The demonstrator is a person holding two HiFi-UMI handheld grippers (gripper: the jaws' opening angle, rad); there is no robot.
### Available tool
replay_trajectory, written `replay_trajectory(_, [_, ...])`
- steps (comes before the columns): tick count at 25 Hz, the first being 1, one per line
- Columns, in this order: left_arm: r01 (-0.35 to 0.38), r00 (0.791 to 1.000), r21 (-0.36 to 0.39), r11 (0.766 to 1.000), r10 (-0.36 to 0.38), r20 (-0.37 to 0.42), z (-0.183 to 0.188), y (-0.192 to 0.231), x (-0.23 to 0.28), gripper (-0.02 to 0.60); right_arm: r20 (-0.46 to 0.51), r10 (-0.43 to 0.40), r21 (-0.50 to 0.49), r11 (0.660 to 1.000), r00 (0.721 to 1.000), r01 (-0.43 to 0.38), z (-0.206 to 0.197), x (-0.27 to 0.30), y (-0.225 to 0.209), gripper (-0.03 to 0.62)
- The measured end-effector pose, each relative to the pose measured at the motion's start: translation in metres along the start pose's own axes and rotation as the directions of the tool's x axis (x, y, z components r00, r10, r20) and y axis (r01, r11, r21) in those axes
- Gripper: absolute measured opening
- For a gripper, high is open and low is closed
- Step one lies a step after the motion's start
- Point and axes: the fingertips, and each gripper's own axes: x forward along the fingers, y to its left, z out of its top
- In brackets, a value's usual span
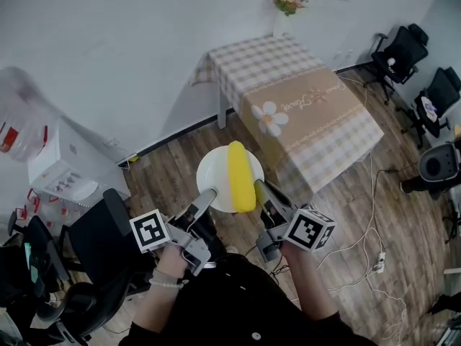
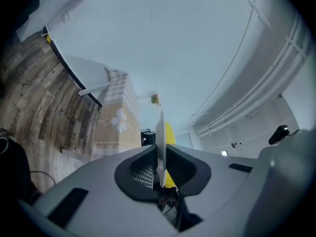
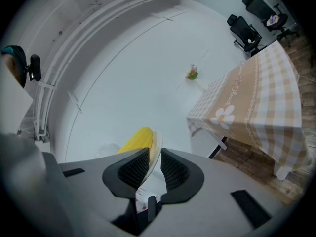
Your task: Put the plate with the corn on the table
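Left hand-held gripper (image 1: 210,194) and right hand-held gripper (image 1: 258,187) pinch opposite edges of the plate (image 1: 213,169) at mid-frame, with the corn (image 1: 240,175) on top. Writing on the surface (image 1: 317,114) at upper right is illegible.

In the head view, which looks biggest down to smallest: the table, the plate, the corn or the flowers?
1. table
2. plate
3. corn
4. flowers, though they stand farthest off, which may shrink them.

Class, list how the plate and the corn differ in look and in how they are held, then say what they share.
The plate is white, round and flat; the corn is yellow and long. The plate is clamped at its rim by the left gripper and the right gripper; the corn lies on it, touched by neither. Both are in the air, not yet on the table.
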Motion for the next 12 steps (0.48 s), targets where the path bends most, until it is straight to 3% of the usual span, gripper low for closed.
replay_trajectory(12, [0.007,1.0,-0.012,1.0,-0.007,-0.001,0.0053,0.0026,0.0034,0.044,-0.005,0.013,-0.044,0.999,1.0,-0.013,0.0033,0.0055,0.0021,0.103])
